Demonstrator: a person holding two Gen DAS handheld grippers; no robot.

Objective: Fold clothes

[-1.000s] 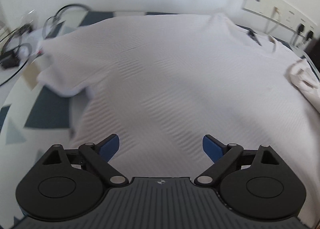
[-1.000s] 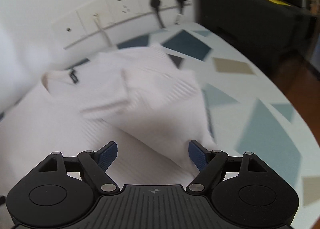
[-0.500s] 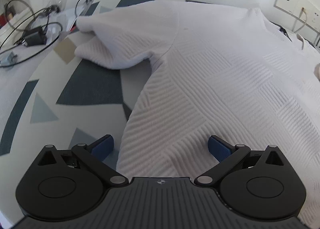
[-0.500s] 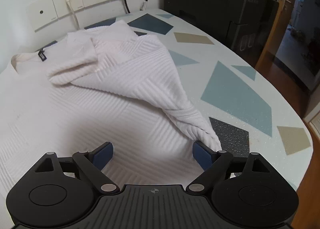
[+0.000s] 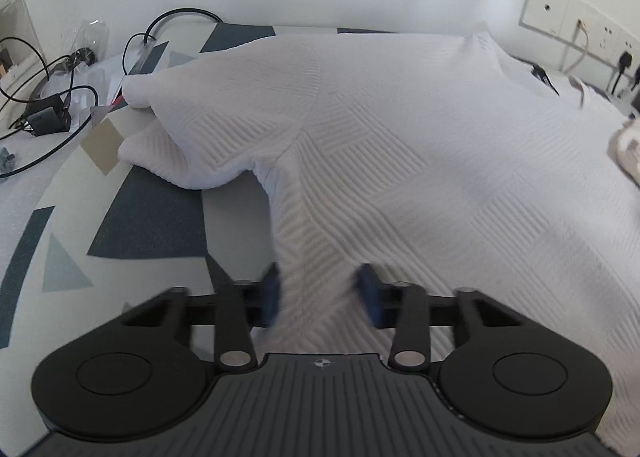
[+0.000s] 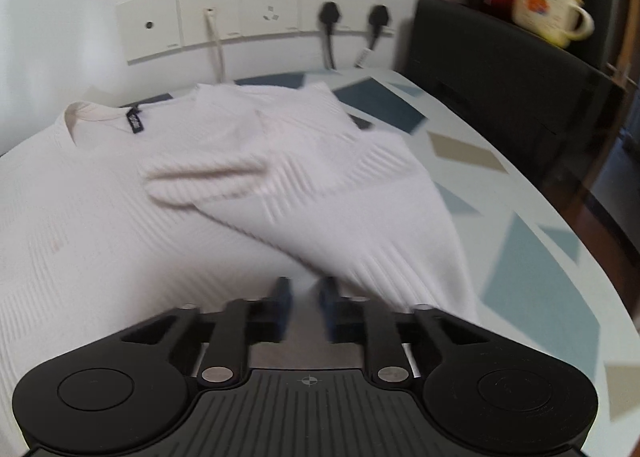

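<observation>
A white textured sweater [image 5: 400,145] lies spread on the patterned table, collar and black label at the far end [image 6: 134,123]. Its left sleeve [image 5: 188,129] bunches toward the table's left side. Its right sleeve [image 6: 304,185] is folded across the body. My left gripper [image 5: 318,295] has its jaws half closed around the sweater's left hem edge, with cloth between the blue pads. My right gripper [image 6: 306,305] has its jaws nearly together on the hem at the right side, with a fold of cloth between them. Both sets of fingers are motion-blurred.
Cables and a black charger [image 5: 48,117] lie at the table's left. Wall sockets with plugs [image 6: 332,17] line the back wall. A black box [image 6: 500,69] with a yellow mug [image 6: 548,9] on top stands at the right. The table edge [image 6: 592,281] curves on the right.
Both grippers dropped to the sweater's hem and their jaws went from wide open to closing on the cloth. The right one has closed further than the left.
</observation>
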